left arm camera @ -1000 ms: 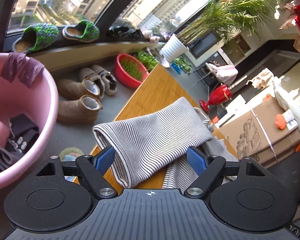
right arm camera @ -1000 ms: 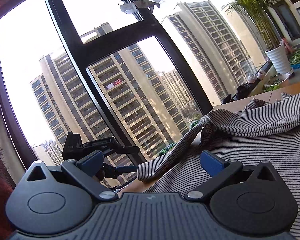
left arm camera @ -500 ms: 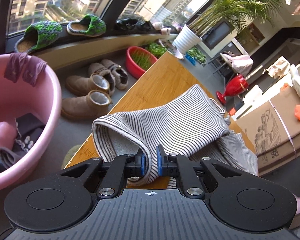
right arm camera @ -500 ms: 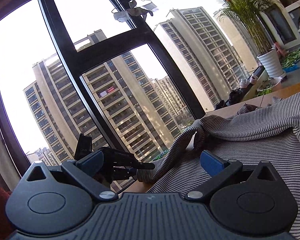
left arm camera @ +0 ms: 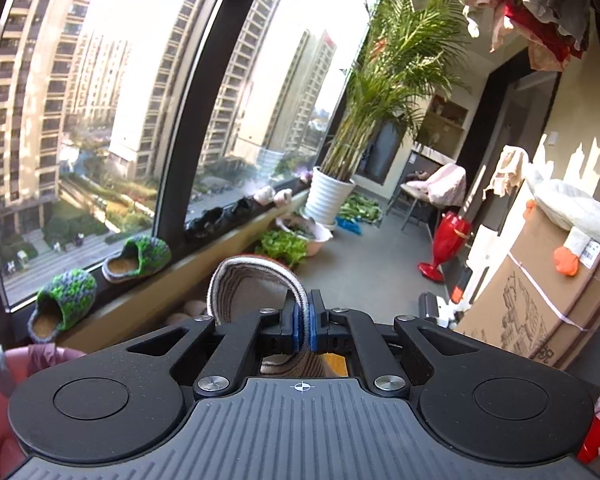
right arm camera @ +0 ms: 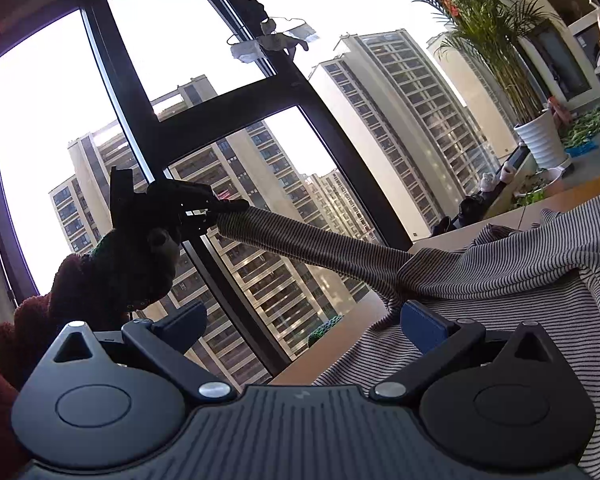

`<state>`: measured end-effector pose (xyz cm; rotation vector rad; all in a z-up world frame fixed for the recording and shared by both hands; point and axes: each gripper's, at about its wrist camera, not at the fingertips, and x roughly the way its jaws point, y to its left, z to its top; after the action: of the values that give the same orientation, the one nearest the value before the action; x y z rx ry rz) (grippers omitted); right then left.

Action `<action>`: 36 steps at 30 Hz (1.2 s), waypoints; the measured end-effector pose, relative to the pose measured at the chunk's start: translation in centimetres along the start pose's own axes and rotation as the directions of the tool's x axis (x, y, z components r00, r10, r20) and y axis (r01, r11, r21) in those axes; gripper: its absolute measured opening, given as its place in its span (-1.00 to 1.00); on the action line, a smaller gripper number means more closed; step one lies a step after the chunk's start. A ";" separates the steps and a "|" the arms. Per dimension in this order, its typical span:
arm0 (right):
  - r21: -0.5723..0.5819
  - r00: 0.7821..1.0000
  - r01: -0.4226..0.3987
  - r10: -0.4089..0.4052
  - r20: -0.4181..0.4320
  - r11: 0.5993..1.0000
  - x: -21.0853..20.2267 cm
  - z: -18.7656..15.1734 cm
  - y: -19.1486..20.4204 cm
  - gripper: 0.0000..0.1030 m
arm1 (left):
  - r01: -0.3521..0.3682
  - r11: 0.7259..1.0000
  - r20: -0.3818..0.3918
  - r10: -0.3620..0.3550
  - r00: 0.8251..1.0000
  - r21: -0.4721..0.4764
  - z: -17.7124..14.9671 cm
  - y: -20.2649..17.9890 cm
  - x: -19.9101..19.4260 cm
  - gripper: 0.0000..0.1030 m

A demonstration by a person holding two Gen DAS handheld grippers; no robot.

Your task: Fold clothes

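At the lower centre of the left wrist view, my left claw [left arm camera: 304, 326] stands clamped on the cuff of the striped garment [left arm camera: 256, 284]; the blue pads press the ribbed edge flat between them, and the cuff opening curls up just behind the fingers. From the right wrist view I confirm this: the sleeve [right arm camera: 312, 244] runs taut from that claw at the left of the frame down to the body of the garment, which lies rumpled on the bench [right arm camera: 576, 200] at the right. My right claw [right arm camera: 302, 326] stands apart, nothing between its pads, at the near edge of the cloth; its right pad sits just beside a fold, whether touching I cannot tell.

Progress, as I judge it: early. One sleeve is gripped and raised. No fold is laid; the body is still bunched and unsmoothed. Left to do: carry the sleeve across, flatten, fold the rest.

Changes against the earlier frames: a second ago my left claw was wide open around the cuff, which lay on the bench; half a second ago it had closed on it, still low. Now the bench has almost dropped out of the left view, replaced by window [left arm camera: 100, 128], slippers [left arm camera: 136, 258] and potted palm [left arm camera: 332, 196]; the sleeve is lifted clear. My right claw's view is nearly unchanged.
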<state>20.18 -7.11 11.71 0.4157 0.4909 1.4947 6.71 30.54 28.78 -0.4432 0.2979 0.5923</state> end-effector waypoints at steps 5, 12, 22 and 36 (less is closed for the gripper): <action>0.001 1.000 0.020 -0.020 -0.004 1.000 0.1 -0.1 -0.1 1.00 | 0.025 0.998 0.025 -0.026 0.999 0.064 1.9 -3.2 -0.5 -0.90; 0.005 0.999 0.043 -0.043 -0.008 0.999 0.0 -0.2 -0.1 1.00 | 0.033 0.993 0.000 -0.033 0.999 0.116 2.1 -5.3 0.8 -0.90; -0.008 0.998 0.061 -0.061 -0.026 0.998 0.1 -0.4 -0.1 1.00 | 0.108 0.981 0.008 -0.110 0.994 0.160 3.1 -8.8 1.7 -0.90; -0.023 0.997 0.072 -0.073 -0.041 0.997 0.3 -0.6 -0.1 1.00 | 0.218 0.938 -0.096 -0.199 0.975 0.270 0.5 -15.1 2.9 -0.86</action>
<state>19.88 -6.80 11.14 0.3475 0.5173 1.4399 18.05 20.95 32.86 -0.2176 0.3882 0.3207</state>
